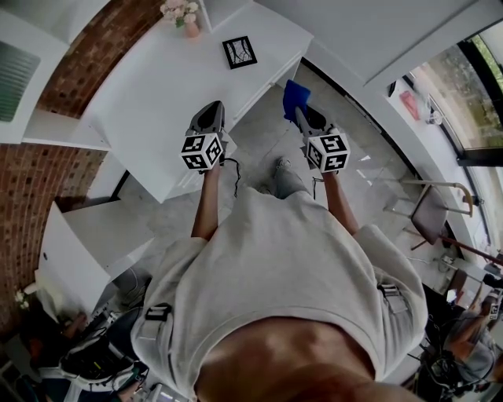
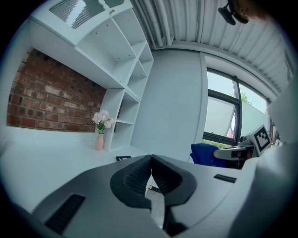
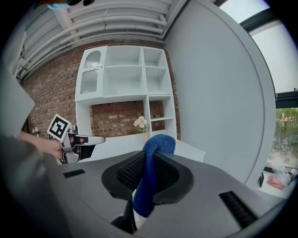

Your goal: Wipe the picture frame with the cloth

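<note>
A small black picture frame (image 1: 240,52) lies flat on the white table (image 1: 165,102), toward its far right end; in the left gripper view the picture frame (image 2: 123,158) shows just past the jaws. My right gripper (image 1: 299,112) is shut on a blue cloth (image 1: 295,97), held off the table's right edge above the floor; the cloth (image 3: 152,174) sticks out between the jaws. My left gripper (image 1: 211,116) is shut with nothing in it and hovers over the table's near edge. Both are well short of the frame.
A pink vase of flowers (image 1: 183,16) stands at the table's far end by white shelves (image 3: 125,83) and a brick wall (image 1: 94,55). Grey floor (image 1: 369,165) lies to the right, with a chair (image 1: 428,208) and windows beyond.
</note>
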The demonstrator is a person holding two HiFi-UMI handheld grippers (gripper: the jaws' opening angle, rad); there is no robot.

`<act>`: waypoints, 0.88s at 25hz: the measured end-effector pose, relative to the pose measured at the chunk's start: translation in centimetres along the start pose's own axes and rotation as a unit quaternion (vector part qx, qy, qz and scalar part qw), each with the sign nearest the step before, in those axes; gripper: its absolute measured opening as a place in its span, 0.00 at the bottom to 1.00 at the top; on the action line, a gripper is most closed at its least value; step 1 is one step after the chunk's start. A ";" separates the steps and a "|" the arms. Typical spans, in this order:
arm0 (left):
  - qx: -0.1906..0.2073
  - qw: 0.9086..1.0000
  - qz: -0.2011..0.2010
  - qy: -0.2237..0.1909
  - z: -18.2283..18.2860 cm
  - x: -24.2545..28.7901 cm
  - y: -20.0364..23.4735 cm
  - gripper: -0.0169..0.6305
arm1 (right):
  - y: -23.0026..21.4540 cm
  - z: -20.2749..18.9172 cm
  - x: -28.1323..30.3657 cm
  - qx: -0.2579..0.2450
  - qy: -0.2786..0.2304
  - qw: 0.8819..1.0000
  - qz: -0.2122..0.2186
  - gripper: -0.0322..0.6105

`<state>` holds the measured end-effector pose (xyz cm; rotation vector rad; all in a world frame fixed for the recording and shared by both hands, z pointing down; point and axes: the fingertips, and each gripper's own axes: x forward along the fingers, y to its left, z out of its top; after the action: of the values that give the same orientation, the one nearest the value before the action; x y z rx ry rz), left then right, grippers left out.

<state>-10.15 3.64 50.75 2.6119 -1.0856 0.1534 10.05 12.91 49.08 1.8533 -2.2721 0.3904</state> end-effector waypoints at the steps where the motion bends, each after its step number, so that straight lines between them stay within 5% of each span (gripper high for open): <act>1: -0.001 1.000 0.000 0.002 -0.2 0.2 0.0 0.05 | -0.1 -0.2 0.2 0.002 0.002 1.000 0.001 0.15; 22: -0.006 0.999 0.042 0.013 4.0 14.3 6.1 0.05 | -8.6 3.3 15.5 0.011 0.023 0.998 0.057 0.15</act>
<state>-4.40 -11.39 51.49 2.5468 -1.1841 0.1980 15.37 -4.21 51.40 1.7113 -2.3580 0.4723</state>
